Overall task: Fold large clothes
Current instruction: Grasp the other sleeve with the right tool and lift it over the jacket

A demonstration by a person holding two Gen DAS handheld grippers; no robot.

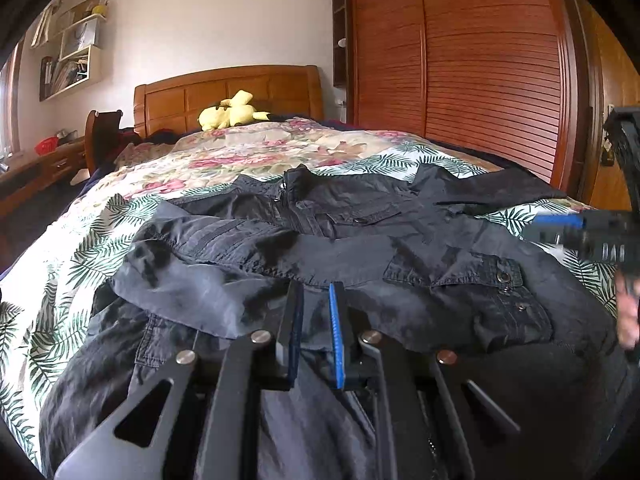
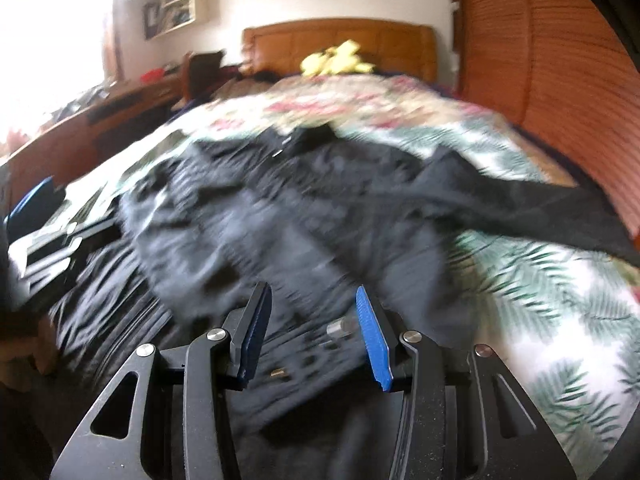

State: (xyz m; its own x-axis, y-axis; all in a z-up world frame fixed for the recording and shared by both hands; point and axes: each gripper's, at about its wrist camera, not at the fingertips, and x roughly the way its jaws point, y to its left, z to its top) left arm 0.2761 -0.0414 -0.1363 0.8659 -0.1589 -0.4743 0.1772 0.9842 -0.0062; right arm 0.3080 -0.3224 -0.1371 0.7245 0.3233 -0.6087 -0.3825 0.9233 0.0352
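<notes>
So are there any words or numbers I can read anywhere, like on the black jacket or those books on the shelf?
None can be read.
Black jacket: only plain metal snaps on it, no label or brand showing.
Wall shelf: books and papers there, too small to read.
Yellow plush toy: no writing on it.
Leaf-print bedspread: pattern only, no words.
Right wrist view: too blurred for any text.
</notes>
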